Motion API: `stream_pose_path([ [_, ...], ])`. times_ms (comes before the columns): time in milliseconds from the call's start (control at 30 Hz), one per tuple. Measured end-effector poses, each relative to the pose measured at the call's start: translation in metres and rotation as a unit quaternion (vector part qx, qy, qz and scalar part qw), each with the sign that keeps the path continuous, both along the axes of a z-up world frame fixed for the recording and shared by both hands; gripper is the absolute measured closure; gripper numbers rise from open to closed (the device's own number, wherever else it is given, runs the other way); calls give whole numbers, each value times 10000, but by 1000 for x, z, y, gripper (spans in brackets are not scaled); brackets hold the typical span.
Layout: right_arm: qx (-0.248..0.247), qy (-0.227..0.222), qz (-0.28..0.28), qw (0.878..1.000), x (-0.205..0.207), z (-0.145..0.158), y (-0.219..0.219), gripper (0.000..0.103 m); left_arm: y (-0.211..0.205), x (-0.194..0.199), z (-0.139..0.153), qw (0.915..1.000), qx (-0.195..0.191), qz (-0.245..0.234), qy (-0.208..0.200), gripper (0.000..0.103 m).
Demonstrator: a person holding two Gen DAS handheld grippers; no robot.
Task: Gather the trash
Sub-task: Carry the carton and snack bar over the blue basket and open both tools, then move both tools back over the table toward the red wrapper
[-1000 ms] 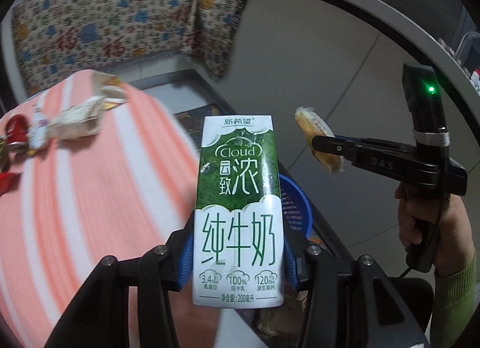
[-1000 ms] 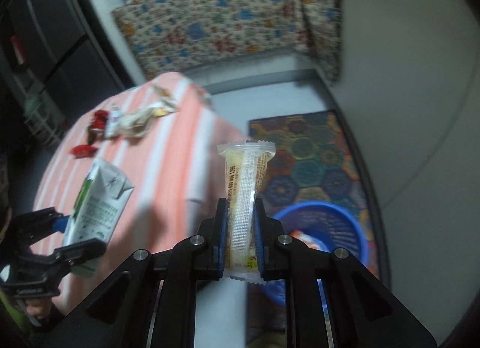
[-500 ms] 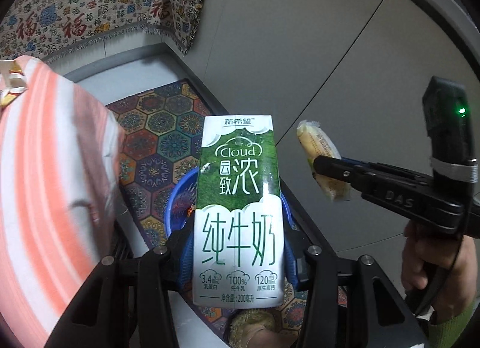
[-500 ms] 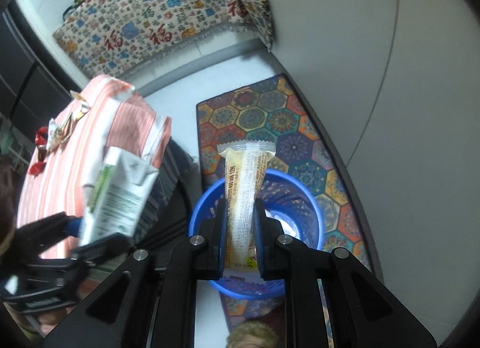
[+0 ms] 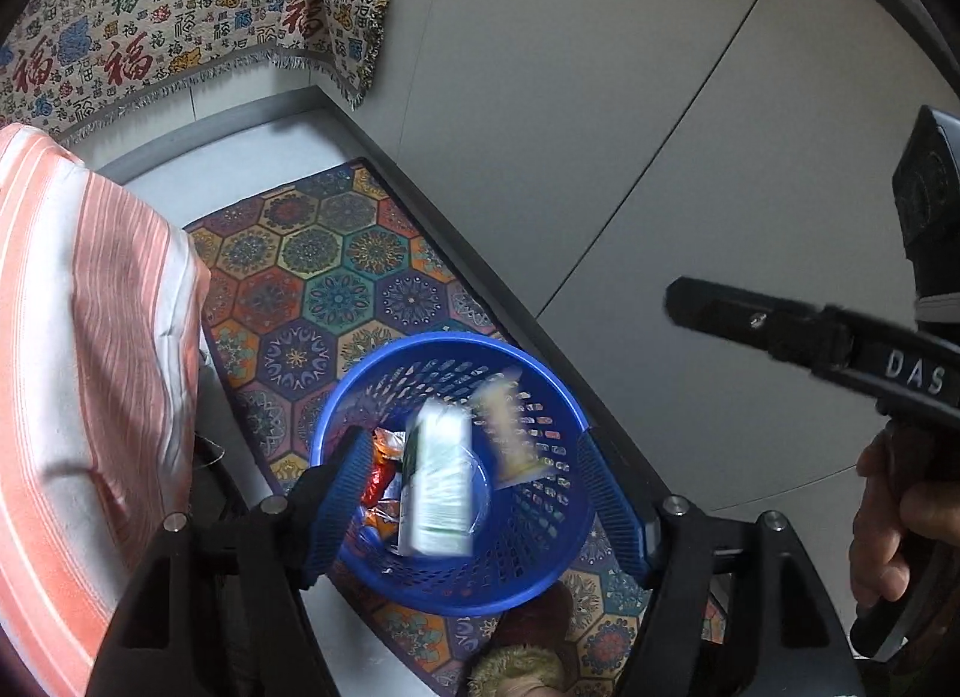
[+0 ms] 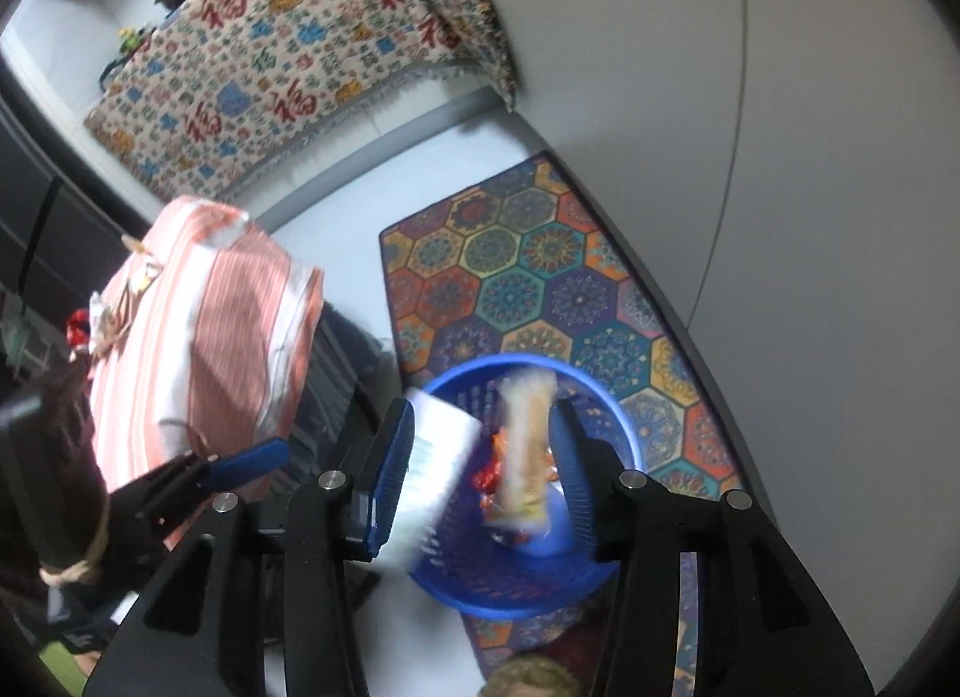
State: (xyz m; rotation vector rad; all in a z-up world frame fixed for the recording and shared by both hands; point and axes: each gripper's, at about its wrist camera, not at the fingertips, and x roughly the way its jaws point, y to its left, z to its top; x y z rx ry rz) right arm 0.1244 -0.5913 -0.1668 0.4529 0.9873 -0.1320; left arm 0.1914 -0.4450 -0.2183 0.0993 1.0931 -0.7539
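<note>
— Looking down past the left gripper [image 5: 474,502], what lies below?

— Its jaws have just been opening and now stand apart with nothing pressed between the blue pads. The milk carton [image 5: 438,481], blurred, is loose inside the blue basket [image 5: 540,583], among red and orange wrappers [image 5: 378,475].

— And the right gripper [image 6: 480,478]?

— It has just been opening too. The yellow snack packet [image 6: 525,445] is blurred and free of both pads, over the basket [image 6: 510,595] mouth beside the carton [image 6: 432,475].

— What crowds the spot?

— The basket stands on a hexagon-patterned rug [image 5: 336,271] near the grey wall [image 5: 600,126]. A table with an orange-striped cloth [image 5: 90,337] sits just left of it, more wrappers [image 6: 114,313] lying on its far end. A patterned throw [image 6: 288,54] hangs further back. A furry slipper toe [image 5: 516,673] shows at the bottom edge, just beside the basket.
</note>
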Motion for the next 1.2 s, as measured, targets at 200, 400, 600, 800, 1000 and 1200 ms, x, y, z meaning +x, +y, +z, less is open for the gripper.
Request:
stream_pose_path([
  [200, -326, -105, -188, 9992, -3, 9, 1, 33, 28, -21, 31, 9984, -188, 159, -515, 31],
  [400, -1213, -276, -173, 9921, 0, 28, 28, 8, 93, -45, 75, 9935, -441, 503, -919, 31],
  [600, -1671, -671, 485, 9825, 10, 48, 98, 5, 195, -52, 92, 9862, -27, 1174, -1168, 31],
  [800, -1445, -1088, 1860, 9658, 24, 57, 222, 3, 298, -23, 69, 9658, 933, 2064, -1262, 30],
  [1000, -1388, -1028, 2772, 9452, 50, 34, 330, 1, 384, 8, 55, 9495, 1046, 2747, -1096, 30],
  [1200, -1623, -652, 2771, 9448, 87, 4, 381, 1, 407, 41, 51, 9468, 1212, 2805, -1010, 2],
])
